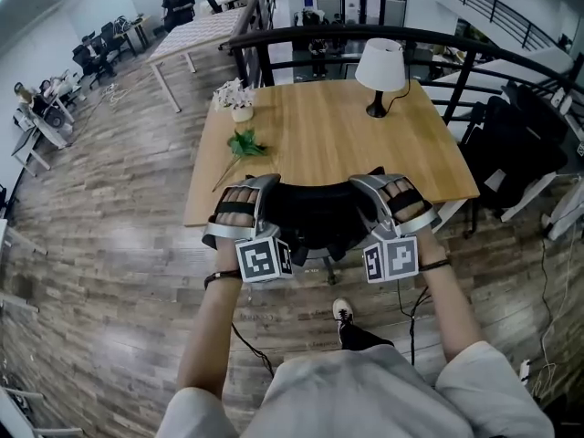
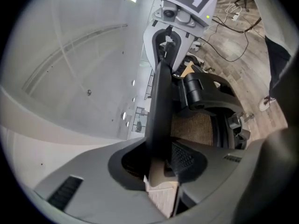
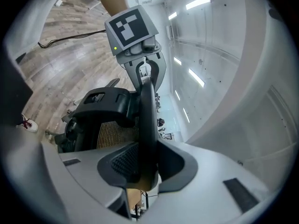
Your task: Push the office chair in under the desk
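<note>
Overhead, I see the wooden desk [image 1: 328, 135] on plank floor [image 1: 109, 199], lamp [image 1: 380, 67] far right. Only the gripper views show left gripper [image 2: 161, 171] and right gripper [image 3: 142, 171] each pinching the office chair [image 3: 100, 106] by its backrest rim.

Bright, even indoor light — ceiling strip lights [image 3: 196, 3] glaring, fisheye warping at edges, dark vignetted corners

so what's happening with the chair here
A person holds a gripper in each hand. The left gripper and the right gripper each have their jaws clamped on the top edge of the office chair. It stands at the near edge of the desk; how far under isn't visible.
</note>
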Demonstrator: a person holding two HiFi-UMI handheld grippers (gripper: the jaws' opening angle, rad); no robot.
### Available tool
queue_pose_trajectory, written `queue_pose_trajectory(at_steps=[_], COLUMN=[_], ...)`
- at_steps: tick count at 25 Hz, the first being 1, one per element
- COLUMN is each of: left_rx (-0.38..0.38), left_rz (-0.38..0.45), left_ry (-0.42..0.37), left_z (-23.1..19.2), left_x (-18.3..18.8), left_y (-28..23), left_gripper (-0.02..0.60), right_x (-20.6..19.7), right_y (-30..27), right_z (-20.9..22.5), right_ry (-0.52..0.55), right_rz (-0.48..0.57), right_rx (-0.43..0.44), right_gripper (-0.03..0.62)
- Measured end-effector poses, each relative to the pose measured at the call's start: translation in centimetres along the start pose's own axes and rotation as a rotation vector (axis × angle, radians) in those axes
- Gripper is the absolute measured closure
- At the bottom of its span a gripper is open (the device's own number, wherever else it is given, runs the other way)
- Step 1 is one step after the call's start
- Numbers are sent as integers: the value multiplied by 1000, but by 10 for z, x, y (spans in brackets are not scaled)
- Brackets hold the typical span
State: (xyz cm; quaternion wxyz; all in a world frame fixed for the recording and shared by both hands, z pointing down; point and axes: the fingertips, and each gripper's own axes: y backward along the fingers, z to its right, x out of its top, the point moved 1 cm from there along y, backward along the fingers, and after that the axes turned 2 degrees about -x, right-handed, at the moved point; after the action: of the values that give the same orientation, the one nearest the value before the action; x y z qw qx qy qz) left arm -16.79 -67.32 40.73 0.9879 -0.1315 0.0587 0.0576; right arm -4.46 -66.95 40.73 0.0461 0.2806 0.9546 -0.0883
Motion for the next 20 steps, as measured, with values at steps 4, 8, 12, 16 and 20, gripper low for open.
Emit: queue_pose_trajectory(at_steps=[4,8,12,16,20], left_rx=[9,5,-13,-25,-16], left_rz=[-5,-10,-19,-17,-7], left_ry=[16,16,33,36,74], left_z=[1,0,2,17,13], left_x=[-3,-1,0,1,4], left_y=[-1,-1,3,11,24], left_gripper=[428,428,433,280,272], right_x=[3,1,1,3,5], right_y=[-1,0,1,4,15], right_z=[-1,0,-2,-5,-2], right_ry=[0,0,-16,-50,-72], right_rz=[14,7,26,17,5], right_rx=[14,5,-28,3,11], right_gripper=[468,468,468,453,391])
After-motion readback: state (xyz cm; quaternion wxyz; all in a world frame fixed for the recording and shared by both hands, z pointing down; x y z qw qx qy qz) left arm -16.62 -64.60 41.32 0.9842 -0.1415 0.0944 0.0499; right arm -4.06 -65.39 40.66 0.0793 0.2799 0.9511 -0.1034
